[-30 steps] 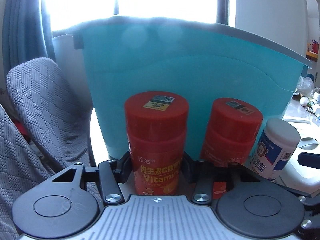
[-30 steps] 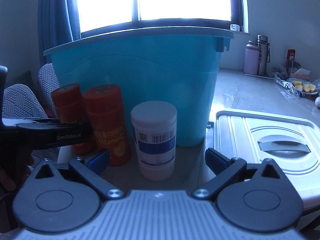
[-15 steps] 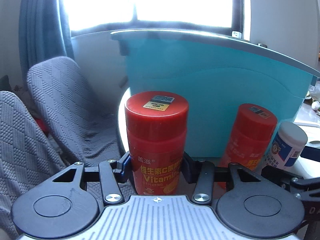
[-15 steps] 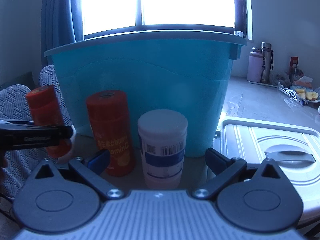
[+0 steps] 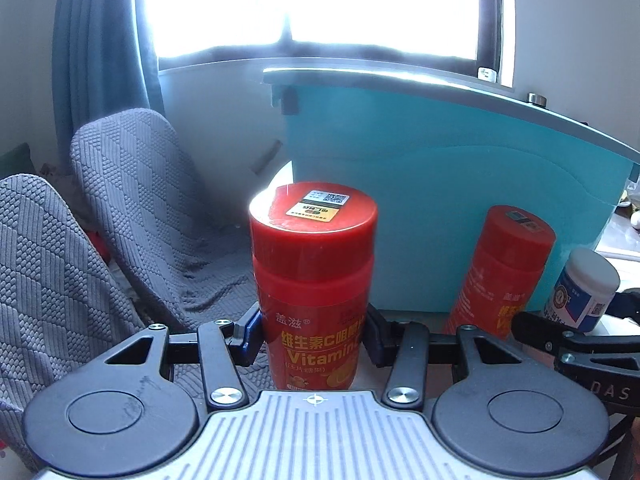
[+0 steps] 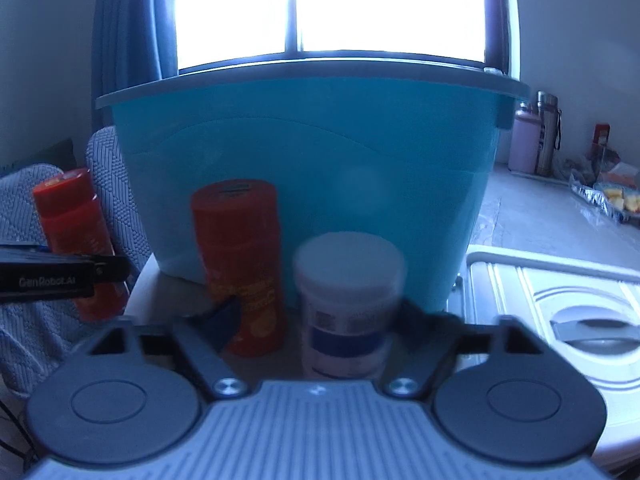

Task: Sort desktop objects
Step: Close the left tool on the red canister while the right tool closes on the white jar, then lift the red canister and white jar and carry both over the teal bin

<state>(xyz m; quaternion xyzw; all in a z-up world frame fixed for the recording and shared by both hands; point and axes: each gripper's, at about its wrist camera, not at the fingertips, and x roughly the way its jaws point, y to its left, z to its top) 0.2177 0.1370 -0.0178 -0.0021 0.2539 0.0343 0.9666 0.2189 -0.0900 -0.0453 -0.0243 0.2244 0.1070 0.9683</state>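
My left gripper [image 5: 314, 338] is shut on a red Vitamin C bottle [image 5: 313, 280] and holds it upright, lifted left of the teal bin [image 5: 460, 216]. A second red Vitamin C bottle [image 5: 508, 268] and a white bottle with a blue label [image 5: 582, 292] stand in front of the bin. In the right wrist view my right gripper [image 6: 320, 316] is closing around the white bottle [image 6: 348, 300], with its fingers close to the sides; the frame is blurred. The second red bottle [image 6: 240, 264] stands to its left, and the held red bottle [image 6: 72, 240] is at the far left.
A silver case with a handle [image 6: 560, 320] lies to the right of the white bottle. Flasks [image 6: 536, 140] and snacks [image 6: 612, 196] sit at the back right of the table. Grey padded chairs [image 5: 132, 216] stand off the table's left edge.
My left gripper has lifted the red bottle and carried it left, away from the bin front. My right gripper has moved in on the white bottle and its fingers have narrowed.
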